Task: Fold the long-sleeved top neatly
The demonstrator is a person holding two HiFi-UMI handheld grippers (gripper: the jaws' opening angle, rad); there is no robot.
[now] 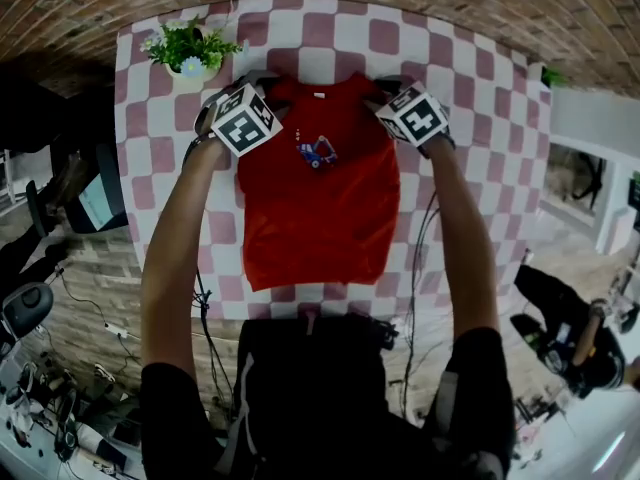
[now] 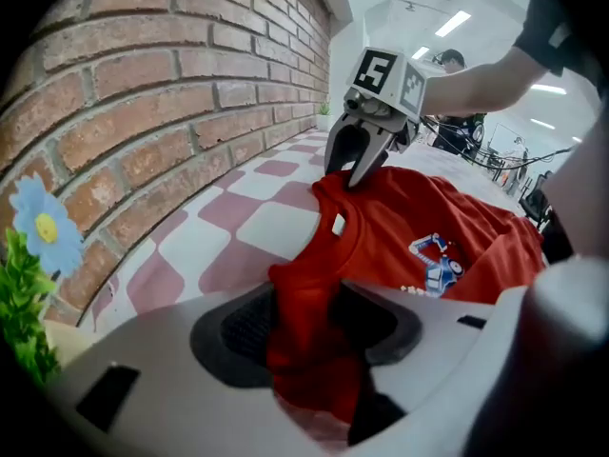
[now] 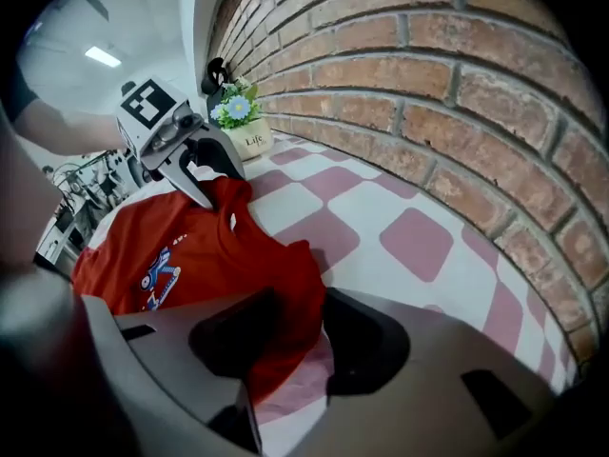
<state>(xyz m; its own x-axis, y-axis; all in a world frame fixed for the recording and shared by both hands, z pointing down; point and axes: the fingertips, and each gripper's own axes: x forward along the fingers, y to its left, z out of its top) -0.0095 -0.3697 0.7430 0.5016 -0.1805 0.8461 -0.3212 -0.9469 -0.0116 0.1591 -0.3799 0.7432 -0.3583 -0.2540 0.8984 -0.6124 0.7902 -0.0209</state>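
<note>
A red long-sleeved top (image 1: 318, 198) with a small blue print lies spread on the pink-and-white checked table (image 1: 480, 168), collar at the far side. My left gripper (image 1: 262, 88) is down on its left shoulder and my right gripper (image 1: 386, 86) on its right shoulder. In the left gripper view a ridge of red cloth (image 2: 314, 293) stands between the jaws of my left gripper (image 2: 309, 324), which are still apart. The right gripper view shows the same: shoulder cloth (image 3: 285, 284) lies between the parted jaws of my right gripper (image 3: 300, 331), with checked table showing beside it.
A small potted plant (image 1: 190, 48) with a blue flower stands at the table's far left corner, close to my left gripper. A brick wall (image 3: 428, 84) runs along the far edge. Cables and equipment lie on the floor around the table's sides.
</note>
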